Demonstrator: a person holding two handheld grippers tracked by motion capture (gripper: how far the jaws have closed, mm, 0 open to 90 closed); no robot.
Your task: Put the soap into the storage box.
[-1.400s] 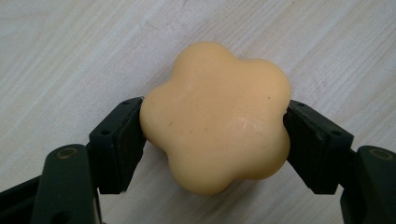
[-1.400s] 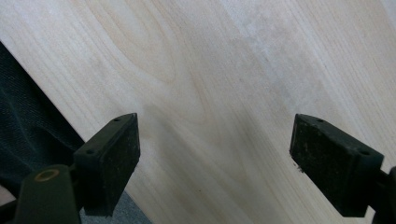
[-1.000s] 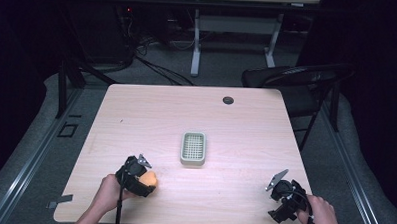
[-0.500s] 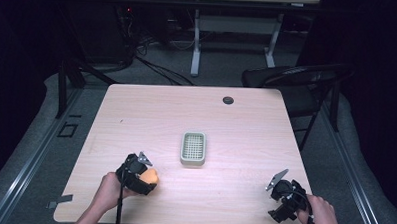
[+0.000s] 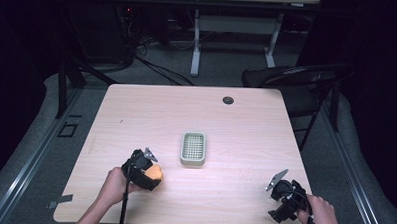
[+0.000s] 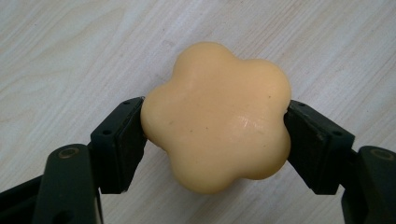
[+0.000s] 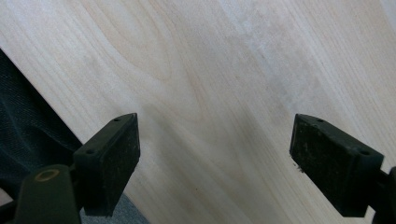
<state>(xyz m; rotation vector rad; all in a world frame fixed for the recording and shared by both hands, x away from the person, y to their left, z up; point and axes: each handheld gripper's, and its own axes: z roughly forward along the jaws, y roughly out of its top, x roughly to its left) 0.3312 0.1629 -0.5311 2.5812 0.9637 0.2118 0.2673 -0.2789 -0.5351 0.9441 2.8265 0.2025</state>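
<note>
Your left hand-held gripper [image 6: 215,140] is pinching a flower-shaped yellow soap bar [image 6: 215,114], one pad in the notch on each side of it, over the pale wood tabletop [image 6: 56,51]. From above, the bar [image 5: 154,173] sits at the near left of the tabletop [image 5: 246,123], just short and left of the small grey-green slatted soap dish [image 5: 193,148] at the centre.

Judge it as a solid, fairly light block with a waxy, smooth face: stiff enough not to squash, but likely to slip or twist if you squeeze on the rounded lobes. The notches between lobes give the pads a seat, so the present hold looks sound; keep the pressure moderate, since hard jaws could dent or mark soap. Whether the bar is lifted or resting on the wood can't be told.

Your right hand-held gripper [image 7: 215,163] is spread wide with nothing between its jaws, at the near right edge of the tabletop [image 5: 283,197].
</note>
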